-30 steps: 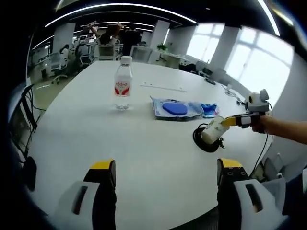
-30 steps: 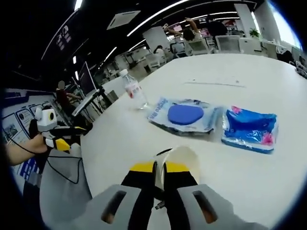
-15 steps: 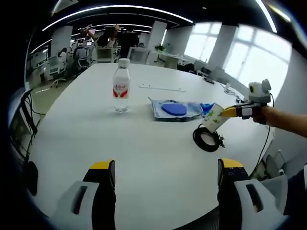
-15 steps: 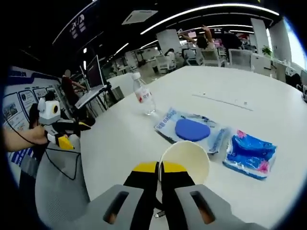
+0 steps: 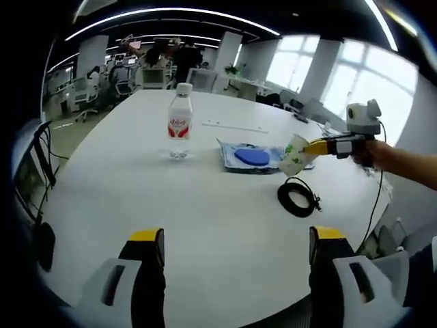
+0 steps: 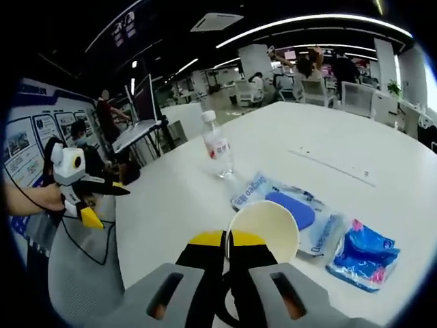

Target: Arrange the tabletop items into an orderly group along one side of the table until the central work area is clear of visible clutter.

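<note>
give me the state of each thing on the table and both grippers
water bottle: upright on the table, cap on
paper cup: empty, pinched at its rim by the right gripper, held off the table
blue pad packet: flat on the table, sealed
blue tissue pack: flat beside the packet
black cable coil: coiled flat on the table
left gripper: open, holding nothing
</note>
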`<state>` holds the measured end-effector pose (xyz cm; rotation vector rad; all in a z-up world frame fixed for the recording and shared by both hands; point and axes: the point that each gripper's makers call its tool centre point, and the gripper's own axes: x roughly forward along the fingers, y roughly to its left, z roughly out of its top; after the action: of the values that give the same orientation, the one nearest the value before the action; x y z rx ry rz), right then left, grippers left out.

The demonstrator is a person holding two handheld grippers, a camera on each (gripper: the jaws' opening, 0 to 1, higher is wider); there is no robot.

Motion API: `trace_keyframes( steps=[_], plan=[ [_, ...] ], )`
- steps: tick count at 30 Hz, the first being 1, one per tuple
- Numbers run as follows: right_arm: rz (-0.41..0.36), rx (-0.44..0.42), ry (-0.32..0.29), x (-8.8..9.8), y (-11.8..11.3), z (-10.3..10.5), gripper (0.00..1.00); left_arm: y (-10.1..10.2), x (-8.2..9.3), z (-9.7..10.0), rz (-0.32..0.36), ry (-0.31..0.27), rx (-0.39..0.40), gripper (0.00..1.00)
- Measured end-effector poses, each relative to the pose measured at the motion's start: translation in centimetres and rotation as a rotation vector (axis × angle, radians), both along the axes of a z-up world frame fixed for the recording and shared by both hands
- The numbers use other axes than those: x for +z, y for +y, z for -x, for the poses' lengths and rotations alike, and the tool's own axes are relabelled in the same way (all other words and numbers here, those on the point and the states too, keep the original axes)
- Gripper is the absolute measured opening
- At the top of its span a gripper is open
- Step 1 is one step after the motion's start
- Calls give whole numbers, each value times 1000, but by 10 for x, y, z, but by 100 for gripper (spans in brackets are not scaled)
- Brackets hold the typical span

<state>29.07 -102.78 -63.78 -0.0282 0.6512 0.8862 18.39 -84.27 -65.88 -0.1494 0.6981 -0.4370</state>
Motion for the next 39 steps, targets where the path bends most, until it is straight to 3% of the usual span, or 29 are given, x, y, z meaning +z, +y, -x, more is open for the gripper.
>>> trace_keyframes(
  steps=[14, 18, 30, 39],
  plan=[
    [22, 86, -31, 13, 44, -17, 0, 16, -4, 11, 7, 3, 39, 82],
    [63, 125, -48, 11, 53, -20, 0, 21, 3, 10, 23, -14, 59, 82],
    [88, 187, -53, 5, 84, -29, 0, 19, 16, 11, 76, -48, 91, 82],
    [128, 216, -68, -5, 105, -42, 0, 29, 9, 20, 82, -23, 116, 80]
  ],
)
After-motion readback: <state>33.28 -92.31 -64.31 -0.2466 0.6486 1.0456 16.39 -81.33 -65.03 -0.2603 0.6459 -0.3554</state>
